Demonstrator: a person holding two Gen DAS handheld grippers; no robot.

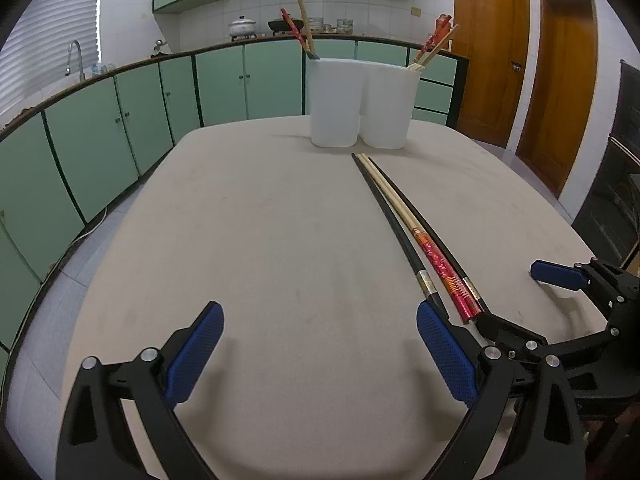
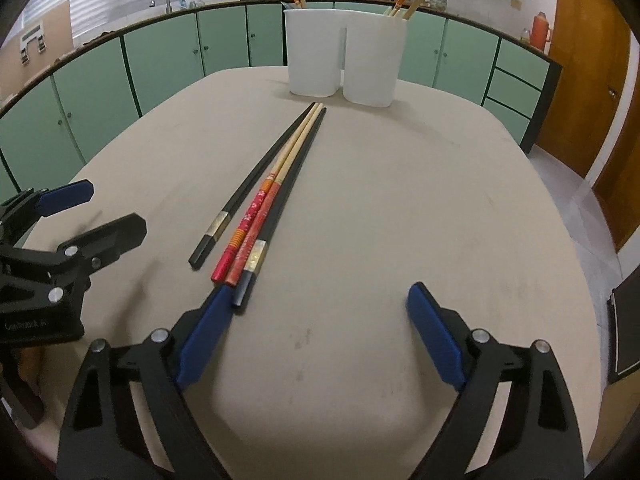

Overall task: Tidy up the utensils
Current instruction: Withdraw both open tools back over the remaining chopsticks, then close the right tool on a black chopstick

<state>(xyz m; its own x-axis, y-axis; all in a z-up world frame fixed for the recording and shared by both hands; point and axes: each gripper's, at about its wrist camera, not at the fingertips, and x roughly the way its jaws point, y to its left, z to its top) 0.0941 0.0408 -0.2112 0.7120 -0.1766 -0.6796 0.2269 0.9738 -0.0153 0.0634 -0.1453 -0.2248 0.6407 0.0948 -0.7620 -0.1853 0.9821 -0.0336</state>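
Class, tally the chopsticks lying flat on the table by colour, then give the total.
Black chopsticks: 2
Red-handled chopsticks: 2
Total on the table: 4

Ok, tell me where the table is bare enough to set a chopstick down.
Bare: the table to the right of the chopsticks, out to its right edge; also the wide stretch left of them in the left wrist view. Crowded: the middle strip from the white holders to the right claw.
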